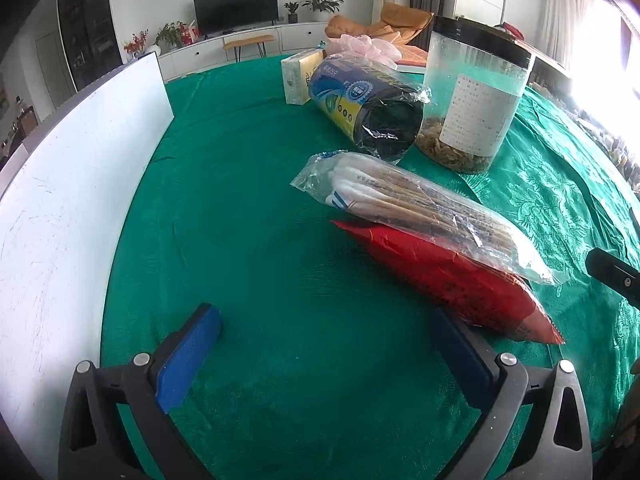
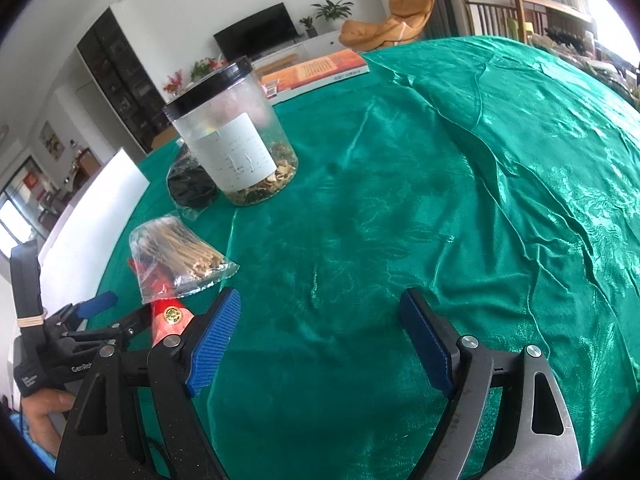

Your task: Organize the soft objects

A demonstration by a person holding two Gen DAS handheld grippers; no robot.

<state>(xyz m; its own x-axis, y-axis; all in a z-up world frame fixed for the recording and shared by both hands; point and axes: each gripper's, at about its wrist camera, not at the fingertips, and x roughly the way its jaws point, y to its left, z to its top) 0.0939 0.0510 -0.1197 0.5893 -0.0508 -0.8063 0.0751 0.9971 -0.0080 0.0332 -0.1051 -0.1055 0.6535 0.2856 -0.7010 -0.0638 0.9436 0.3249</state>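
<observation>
On the far left of the left wrist view, a white board (image 1: 80,184) stands on edge along the table rim; it probably serves as a backstop or boundary for the work area. To its right lies bare green cloth (image 1: 260,208), which leaves free room for sorting.

The left gripper (image 1: 324,344) hovers low over this cloth. Its jaws are spread wide and hold nothing. Its right finger (image 1: 460,356) sits just beside the near end of the red packet (image 1: 460,280), possibly touching it; contact cannot be confirmed.

The soft items lie in a loose row ahead and to the right of the left gripper:
- The red packet lies flat on the cloth, nearest the tool.
- The swab bag (image 1: 416,204) lies across the packet's far part, so the packet bears it. Lifting the packet first would likely tip the bag off.
- The bag roll (image 1: 368,108) lies on its side farther back, touching or nearly touching the jar (image 1: 472,96).
- The tissue pack (image 1: 300,76) stands behind the roll, at the far edge.

The jar stands upright with its dark lid on. It is rigid, and judged not part of the soft group.

The right gripper (image 2: 320,344) is also spread wide and empty, over wrinkled cloth to the right of the row. In its view the swab bag and packet lie ahead-left, near its left finger (image 2: 212,344), and the left gripper shows at the lower left edge. A book (image 2: 320,68) lies at the far table edge.
</observation>
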